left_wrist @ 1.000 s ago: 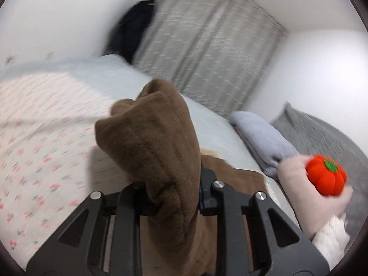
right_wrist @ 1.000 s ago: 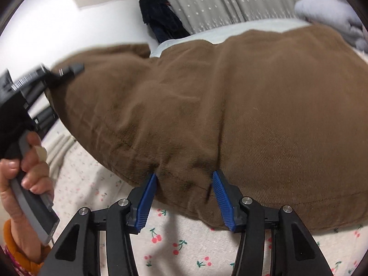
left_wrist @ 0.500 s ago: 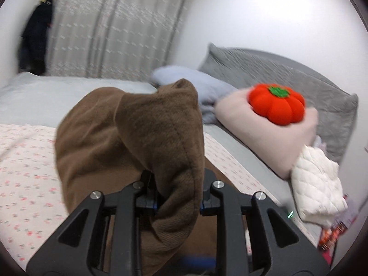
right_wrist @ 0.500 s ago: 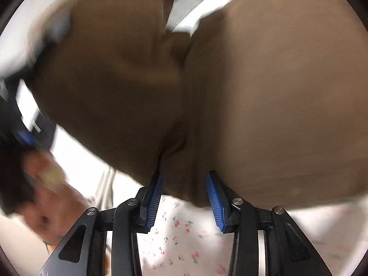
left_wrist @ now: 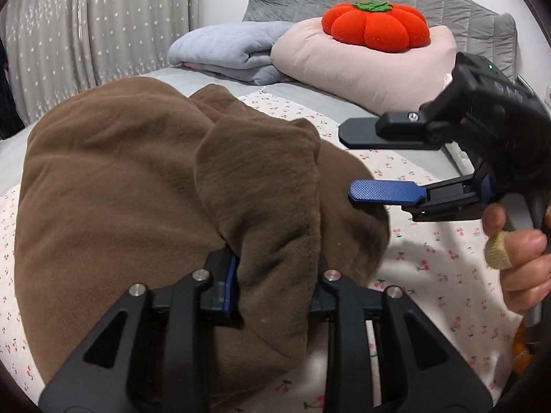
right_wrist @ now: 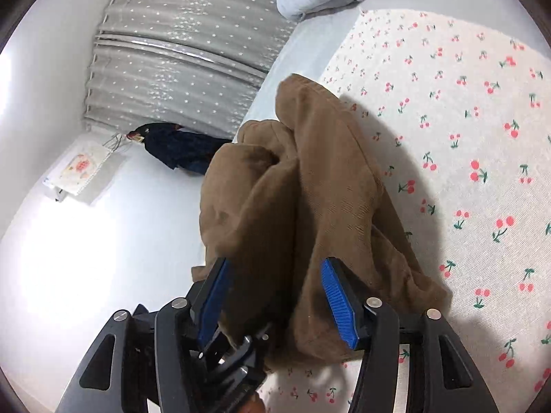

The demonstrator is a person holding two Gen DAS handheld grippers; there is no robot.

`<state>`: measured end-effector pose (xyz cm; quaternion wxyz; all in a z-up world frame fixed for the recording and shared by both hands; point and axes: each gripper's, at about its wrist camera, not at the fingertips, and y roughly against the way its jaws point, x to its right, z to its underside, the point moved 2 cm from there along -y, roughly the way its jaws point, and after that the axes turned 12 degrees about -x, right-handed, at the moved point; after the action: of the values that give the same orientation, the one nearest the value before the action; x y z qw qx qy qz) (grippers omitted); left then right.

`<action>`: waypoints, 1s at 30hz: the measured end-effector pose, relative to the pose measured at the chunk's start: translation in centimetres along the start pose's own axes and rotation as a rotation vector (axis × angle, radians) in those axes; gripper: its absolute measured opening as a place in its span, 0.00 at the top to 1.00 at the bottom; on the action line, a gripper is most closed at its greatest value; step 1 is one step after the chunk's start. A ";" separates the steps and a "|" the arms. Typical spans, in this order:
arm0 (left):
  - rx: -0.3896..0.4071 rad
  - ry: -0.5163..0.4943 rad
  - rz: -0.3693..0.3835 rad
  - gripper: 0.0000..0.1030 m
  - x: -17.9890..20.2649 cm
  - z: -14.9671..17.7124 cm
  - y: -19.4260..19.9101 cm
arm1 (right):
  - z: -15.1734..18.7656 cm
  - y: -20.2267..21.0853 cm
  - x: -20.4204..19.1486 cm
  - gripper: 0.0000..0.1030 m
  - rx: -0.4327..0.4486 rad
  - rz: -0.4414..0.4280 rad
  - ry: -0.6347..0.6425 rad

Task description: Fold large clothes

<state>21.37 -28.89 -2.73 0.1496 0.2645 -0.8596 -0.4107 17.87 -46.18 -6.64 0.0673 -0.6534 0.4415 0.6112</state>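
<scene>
My left gripper point(left_wrist: 272, 285) is clamped on a thick fold of the brown garment point(left_wrist: 137, 186); my right gripper point(left_wrist: 375, 165) is wide open beside it — holding nothing. The garment lies bunched on the cherry-print sheet point(right_wrist: 465, 130), pillows point(left_wrist: 361, 65) well behind.

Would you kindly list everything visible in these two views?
garment: 1, brown, heaped on sheet
sheet: 1, white with cherries, under garment
pumpkin cushion: 1, orange, on pillow
pillow: 1, pink, at bed head
blanket: 1, pale blue, folded, beside pillow
curtain: 1, grey, far wall
coat: 1, dark, by curtain
left gripper: 1, black, shut on garment
right gripper: 1, black, open, beside garment
right hand: 1, holding right gripper
</scene>
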 end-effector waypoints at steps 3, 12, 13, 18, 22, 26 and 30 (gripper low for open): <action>-0.004 0.021 0.065 0.56 -0.4 -0.1 2.1 | -0.3 1.5 -0.4 0.41 0.020 0.041 0.040; 0.051 -0.055 0.143 0.21 0.8 2.3 9.7 | -2.5 2.0 -1.6 0.33 -0.025 0.069 0.113; 0.059 -0.058 0.138 0.19 0.6 2.2 10.1 | -3.0 1.9 -2.3 0.33 -0.033 0.075 0.123; 0.108 0.032 0.102 0.17 -3.7 2.1 12.2 | -5.7 0.6 -4.9 0.25 -0.112 0.093 0.167; 0.081 0.170 0.078 0.17 -8.5 2.7 11.1 | -5.7 -0.2 -6.3 0.25 -0.089 0.163 0.214; 0.038 0.307 0.070 0.17 -12.3 3.7 8.7 | -4.4 -1.6 -9.1 0.25 -0.175 0.113 0.357; 0.014 0.434 0.081 0.17 -14.5 4.7 6.4 | -3.5 -5.7 -9.5 0.25 -0.358 0.246 0.410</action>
<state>28.80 -14.23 -1.17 0.3456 0.3129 -0.8201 -0.3318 25.49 -40.22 -0.18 -0.2141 -0.7062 0.4072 0.5382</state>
